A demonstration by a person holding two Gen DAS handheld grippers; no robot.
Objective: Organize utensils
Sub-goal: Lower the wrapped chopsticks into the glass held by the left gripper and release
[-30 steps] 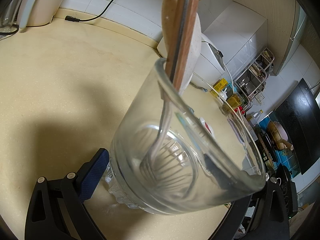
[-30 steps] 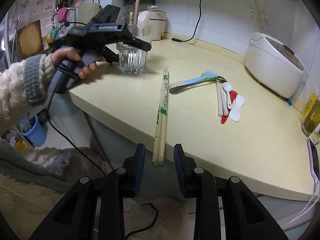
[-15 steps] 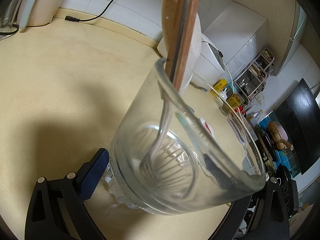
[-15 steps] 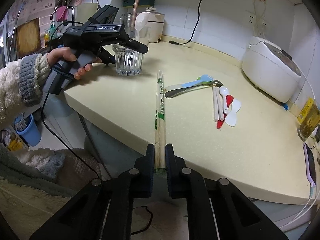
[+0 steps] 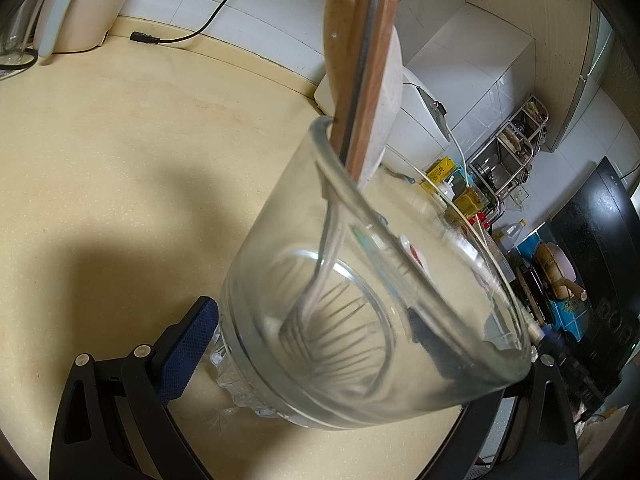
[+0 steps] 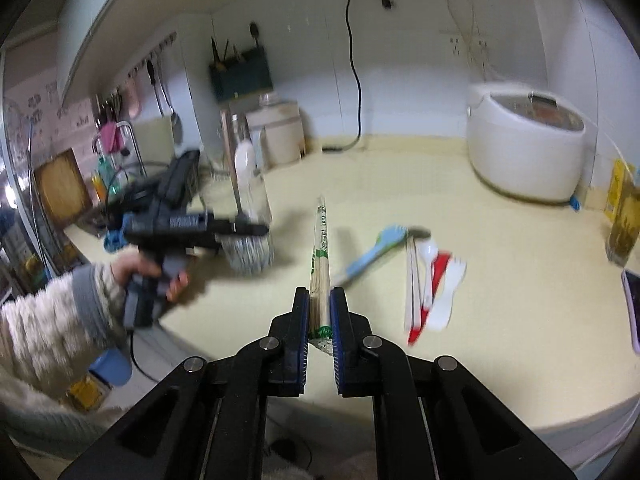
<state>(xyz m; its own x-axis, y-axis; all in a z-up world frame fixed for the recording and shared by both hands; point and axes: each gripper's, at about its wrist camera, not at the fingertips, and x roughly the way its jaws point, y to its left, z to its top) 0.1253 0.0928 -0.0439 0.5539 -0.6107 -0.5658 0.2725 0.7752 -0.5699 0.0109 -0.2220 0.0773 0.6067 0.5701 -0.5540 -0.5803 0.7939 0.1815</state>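
With your right claw (image 6: 320, 308) clenched on the near end of the chopsticks (image 6: 320, 252) above the table (image 6: 500, 240) and your left claw (image 5: 320, 344) grasping the glass (image 5: 360, 280), expect the long, end-held chopsticks to swing and miss the rim.

A home kitchen. A white electric rice cooker (image 6: 526, 148) sits on a pale yellow stone countertop (image 6: 500, 248) against white wall tiles. Ladles hang from a wall rail (image 6: 154, 62), beside a dark green utensil holder (image 6: 242, 76).
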